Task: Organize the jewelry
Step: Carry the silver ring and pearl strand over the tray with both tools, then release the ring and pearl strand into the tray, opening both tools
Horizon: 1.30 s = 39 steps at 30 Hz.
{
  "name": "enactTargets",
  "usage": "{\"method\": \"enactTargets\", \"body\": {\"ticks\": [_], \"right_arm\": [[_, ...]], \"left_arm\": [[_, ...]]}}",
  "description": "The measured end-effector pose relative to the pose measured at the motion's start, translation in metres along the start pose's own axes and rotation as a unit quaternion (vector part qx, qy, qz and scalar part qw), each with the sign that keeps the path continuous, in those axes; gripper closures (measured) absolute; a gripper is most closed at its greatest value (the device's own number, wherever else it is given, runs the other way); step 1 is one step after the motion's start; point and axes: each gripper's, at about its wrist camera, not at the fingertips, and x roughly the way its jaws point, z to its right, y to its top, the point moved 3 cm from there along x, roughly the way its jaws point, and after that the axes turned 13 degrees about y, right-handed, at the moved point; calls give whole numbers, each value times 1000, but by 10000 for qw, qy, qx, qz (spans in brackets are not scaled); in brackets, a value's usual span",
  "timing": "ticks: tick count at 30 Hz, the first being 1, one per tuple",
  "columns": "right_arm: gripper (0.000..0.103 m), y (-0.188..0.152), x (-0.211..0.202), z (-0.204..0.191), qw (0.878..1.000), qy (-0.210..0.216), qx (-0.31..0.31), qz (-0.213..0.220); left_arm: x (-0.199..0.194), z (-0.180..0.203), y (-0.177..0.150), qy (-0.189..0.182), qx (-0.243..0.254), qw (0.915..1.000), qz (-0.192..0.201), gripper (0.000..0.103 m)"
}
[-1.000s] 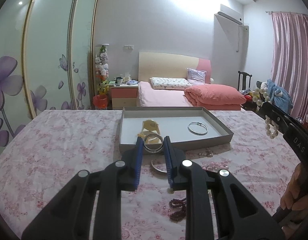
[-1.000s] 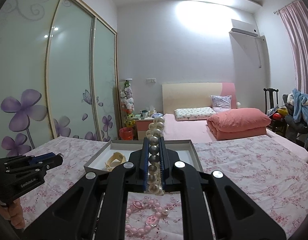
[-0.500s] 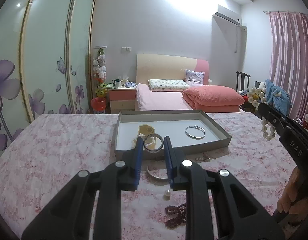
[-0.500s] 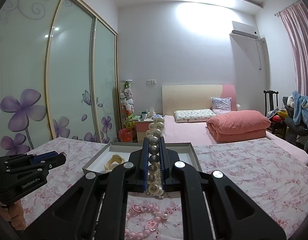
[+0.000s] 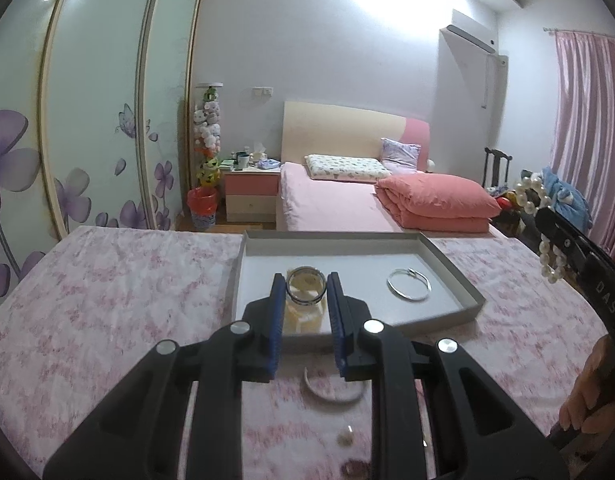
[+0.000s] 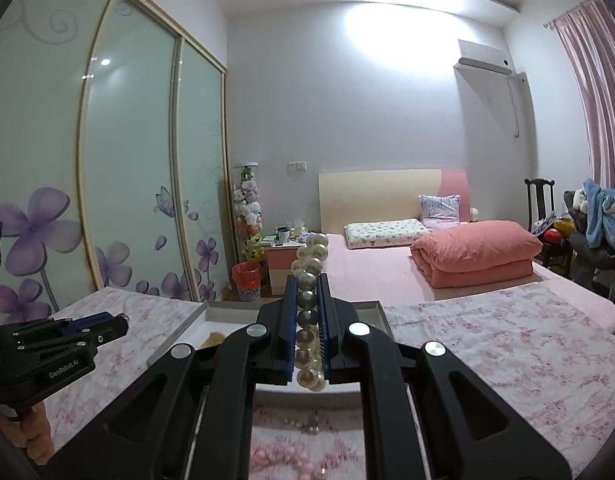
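On the flowered tablecloth [image 5: 119, 300] the grey tray [image 5: 451, 264] sits toward the far edge, and the left gripper [image 5: 306, 292] hangs over its near left corner, clamped on a broad metal ring [image 5: 306, 289] above a cream-coloured piece [image 5: 303, 318] lying inside. A thin silver bangle [image 5: 409, 289] lies toward the tray's right side, and an open white bangle [image 5: 331, 390] rests on the cloth just before the near edge. Farther right, the right gripper [image 6: 307, 320] is pinched on a pearl bracelet [image 6: 307, 312], held above the tray's near right corner.
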Motion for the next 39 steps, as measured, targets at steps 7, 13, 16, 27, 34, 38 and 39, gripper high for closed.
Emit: {"method": "enactTargets", "body": {"ticks": [7,13,16,27,34,38,39], "right_arm": [[93,-1,51,23,9991,-16,239,-349],[93,-27,108,42,9915,72,606,-1147],[93,-42,129,50,9852,94,802,-1515],[82,-73,158,61,9650,92,1231,-2314],[54,-66,149,68,9675,88,1345,-2141],[54,-64,148,67,9674,117,1331,-2149],[54,-65,146,66,9675,128,1315,-2158]], "left_arm": [[52,9,19,152,55,9998,-118,82],[105,23,22,80,96,9984,-550,82],[127,30,21,43,133,9972,-735,82],[171,40,11,-2,201,9938,-1096,82],[182,42,8,35,192,9926,-1197,82],[189,46,8,23,213,9920,-1240,81],[190,47,8,37,196,9920,-1247,80]]}}
